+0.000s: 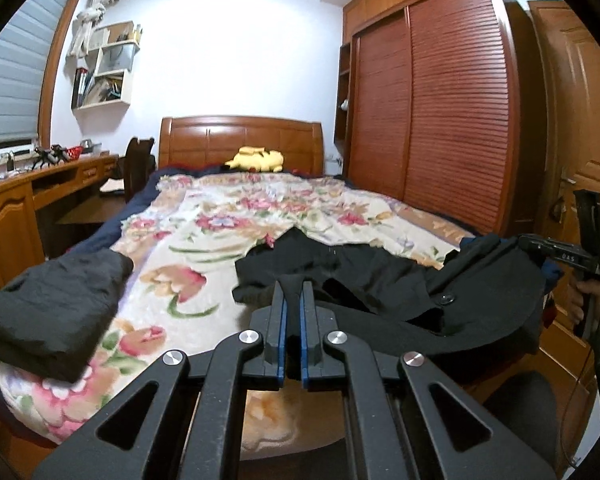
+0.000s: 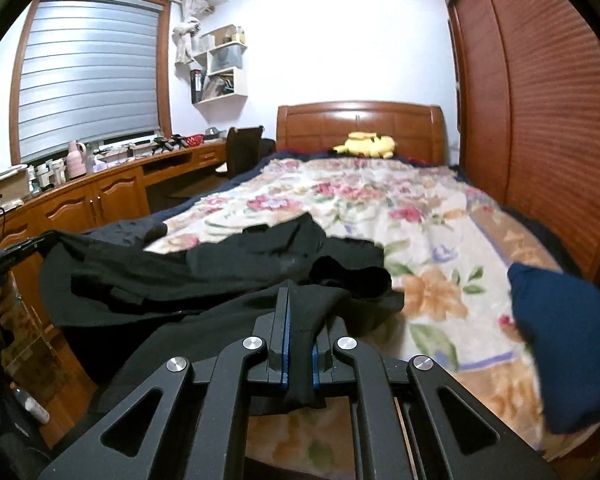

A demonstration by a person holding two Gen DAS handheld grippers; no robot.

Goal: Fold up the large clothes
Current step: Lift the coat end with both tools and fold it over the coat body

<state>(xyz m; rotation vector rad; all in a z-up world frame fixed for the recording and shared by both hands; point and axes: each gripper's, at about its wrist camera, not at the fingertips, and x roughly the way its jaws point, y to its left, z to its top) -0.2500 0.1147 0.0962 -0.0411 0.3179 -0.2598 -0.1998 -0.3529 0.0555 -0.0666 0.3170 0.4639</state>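
A large black garment with a dark button lies bunched across the near end of a bed, lifted at its near edge. My left gripper is shut on a fold of that edge. In the right wrist view, my right gripper is shut on another fold of the black garment, and a strip of cloth hangs down between its fingers. Each gripper shows in the other's view: the right gripper at the far right, held by a hand, and the left gripper at the far left.
The bed has a floral blanket, a wooden headboard and a yellow plush toy. A dark bundle of cloth sits at its near left, a blue cloth at its near right. A wardrobe stands on the right, a desk on the left.
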